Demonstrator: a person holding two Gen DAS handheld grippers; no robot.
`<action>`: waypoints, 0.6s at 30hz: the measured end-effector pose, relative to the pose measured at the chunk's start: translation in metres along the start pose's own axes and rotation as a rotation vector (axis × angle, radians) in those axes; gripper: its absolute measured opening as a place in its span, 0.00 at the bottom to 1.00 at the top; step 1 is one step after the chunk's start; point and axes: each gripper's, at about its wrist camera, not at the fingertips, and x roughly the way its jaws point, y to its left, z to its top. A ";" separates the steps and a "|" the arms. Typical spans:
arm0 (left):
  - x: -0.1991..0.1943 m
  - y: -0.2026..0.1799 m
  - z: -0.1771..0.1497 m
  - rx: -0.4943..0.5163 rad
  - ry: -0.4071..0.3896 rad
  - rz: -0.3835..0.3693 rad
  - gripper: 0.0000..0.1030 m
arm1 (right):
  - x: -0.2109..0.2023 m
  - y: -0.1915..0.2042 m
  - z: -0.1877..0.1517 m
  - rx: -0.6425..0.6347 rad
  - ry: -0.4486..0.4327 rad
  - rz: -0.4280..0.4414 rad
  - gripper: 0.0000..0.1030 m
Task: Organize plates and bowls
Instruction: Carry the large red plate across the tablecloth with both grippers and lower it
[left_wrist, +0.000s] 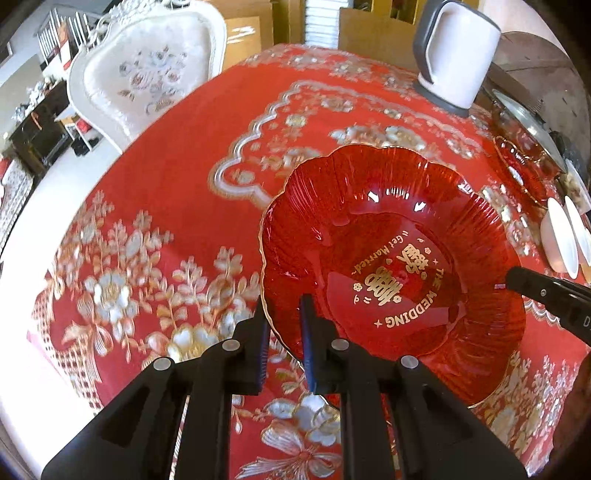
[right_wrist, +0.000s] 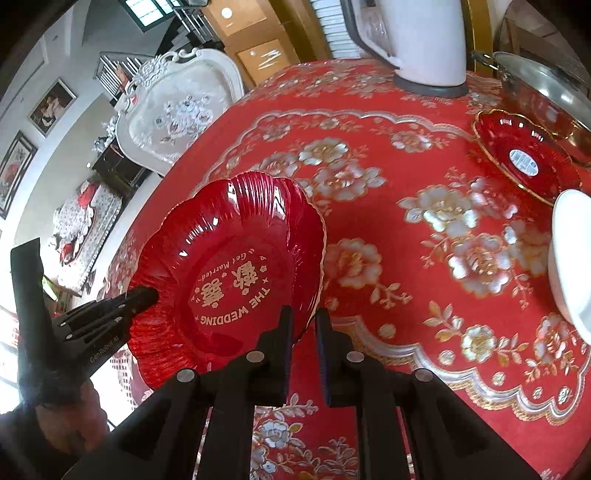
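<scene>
A red scalloped glass plate (left_wrist: 391, 266) with gold "THE WEDDING" lettering is held over the red floral tablecloth (left_wrist: 159, 236). My left gripper (left_wrist: 284, 314) is shut on its near left rim. My right gripper (right_wrist: 303, 325) is shut on the opposite rim of the same plate (right_wrist: 229, 273). Each gripper shows in the other's view: the right one (left_wrist: 546, 295) at the plate's right edge, the left one (right_wrist: 107, 314) at its left edge. A second red plate (right_wrist: 524, 155) with a white label lies at the far right. White bowls (left_wrist: 561, 236) stand at the right edge.
A white electric kettle (left_wrist: 454, 51) stands at the table's far side. A steel pot with a lid (right_wrist: 546, 88) sits behind the second red plate. A white upholstered chair (left_wrist: 147, 70) stands beyond the table's far left edge.
</scene>
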 end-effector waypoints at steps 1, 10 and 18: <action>0.001 0.001 -0.002 -0.002 0.005 -0.003 0.12 | 0.002 0.001 -0.002 -0.001 0.006 0.001 0.11; 0.007 -0.008 0.001 0.033 0.016 -0.033 0.12 | 0.005 -0.001 -0.006 0.009 0.007 -0.026 0.11; 0.002 -0.036 -0.007 0.122 0.026 -0.090 0.12 | -0.012 -0.013 -0.019 0.049 -0.009 -0.068 0.11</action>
